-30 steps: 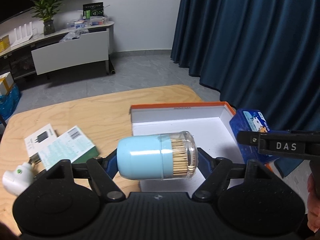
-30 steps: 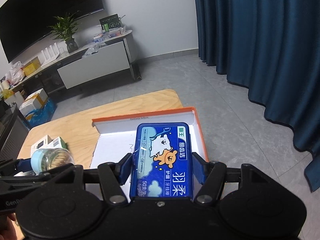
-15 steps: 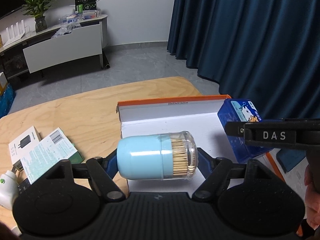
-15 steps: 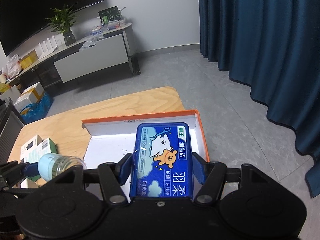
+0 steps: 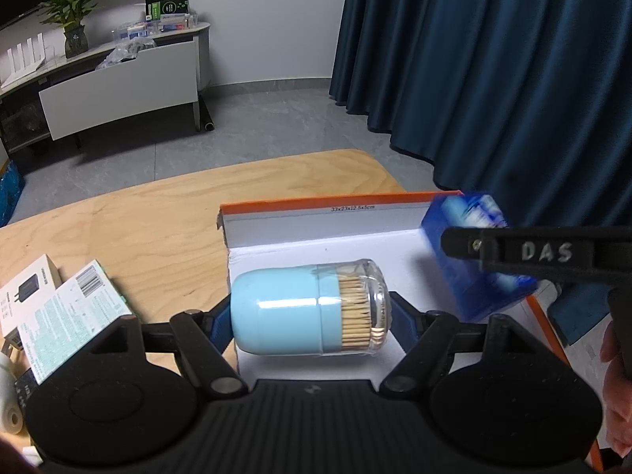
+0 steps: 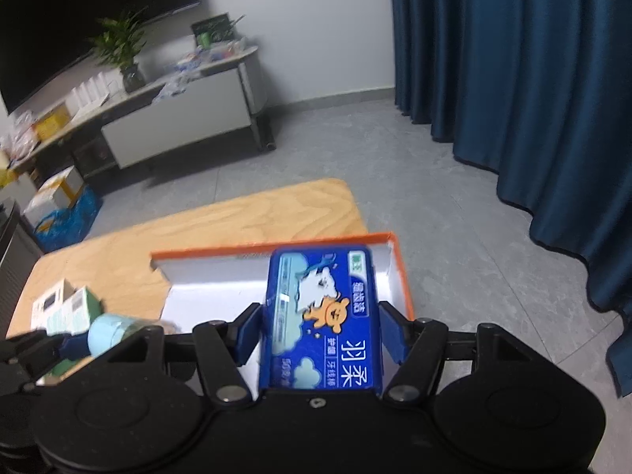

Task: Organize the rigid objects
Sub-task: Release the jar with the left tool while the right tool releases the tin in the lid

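Observation:
A pale-blue toothpick jar with a clear cap lies sideways, and my left gripper is shut on it, over the near left part of an orange-rimmed white box. My right gripper hangs over the right end of that box. Its jaws are opening around a dark-blue floss-pick case, which sits tilted and blurred between the pads, with a slim gap on the right side. The left wrist view shows the case behind the right finger marked DAS. The jar appears at the right wrist view's lower left.
The box rests on a light wooden table. A green-and-white carton, a white charger box and a white object lie at the table's left. Dark-blue curtains hang on the right, and a low cabinet stands behind.
Both grippers have moved forward over the white box. The blue case has tilted between the right pads, which have spread a little. The jar sits unchanged in the left gripper.

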### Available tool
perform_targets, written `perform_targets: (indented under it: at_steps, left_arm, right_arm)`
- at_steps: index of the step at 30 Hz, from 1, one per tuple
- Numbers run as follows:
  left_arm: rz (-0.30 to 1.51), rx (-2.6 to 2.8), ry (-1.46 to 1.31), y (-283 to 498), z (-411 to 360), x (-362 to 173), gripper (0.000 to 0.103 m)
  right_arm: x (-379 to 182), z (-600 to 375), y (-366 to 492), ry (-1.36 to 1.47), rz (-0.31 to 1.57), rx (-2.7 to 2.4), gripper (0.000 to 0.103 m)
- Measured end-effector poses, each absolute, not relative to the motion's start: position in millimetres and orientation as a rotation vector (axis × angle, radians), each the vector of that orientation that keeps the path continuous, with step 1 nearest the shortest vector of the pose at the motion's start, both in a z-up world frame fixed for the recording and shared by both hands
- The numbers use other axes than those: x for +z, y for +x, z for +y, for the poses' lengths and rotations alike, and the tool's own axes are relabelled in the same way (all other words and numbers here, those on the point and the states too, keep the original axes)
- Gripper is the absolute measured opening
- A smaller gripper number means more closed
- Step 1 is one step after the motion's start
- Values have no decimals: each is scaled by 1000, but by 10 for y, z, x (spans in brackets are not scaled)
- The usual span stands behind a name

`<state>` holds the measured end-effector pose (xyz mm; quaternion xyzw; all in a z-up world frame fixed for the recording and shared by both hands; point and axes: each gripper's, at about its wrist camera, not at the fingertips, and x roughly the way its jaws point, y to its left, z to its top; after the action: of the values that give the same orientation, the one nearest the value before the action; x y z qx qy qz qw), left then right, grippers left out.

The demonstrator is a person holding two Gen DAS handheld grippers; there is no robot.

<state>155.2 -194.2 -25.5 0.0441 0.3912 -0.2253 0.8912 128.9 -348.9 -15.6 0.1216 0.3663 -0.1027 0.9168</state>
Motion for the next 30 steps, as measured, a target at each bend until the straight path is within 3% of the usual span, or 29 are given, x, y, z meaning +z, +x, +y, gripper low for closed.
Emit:
perform_targets:
  at_steps: [12,17,25,30]
  left_arm:
    - [811,-514,88,1732,-2228,-356,79]
    - [788,-492,84,1662,-2169,-252,90]
    - [793,-425,65,1477,-1910,-51,100]
    - [816,-376,85,1339,-1756,8,101]
  right_arm:
    - [65,-3641,913,293,656,-225,76]
    - [115,-3621,817,301,648,-224,76]
    - [156,-3496,680,314,652,-217,77]
    - [167,-3359,586,315,664,-197,78]
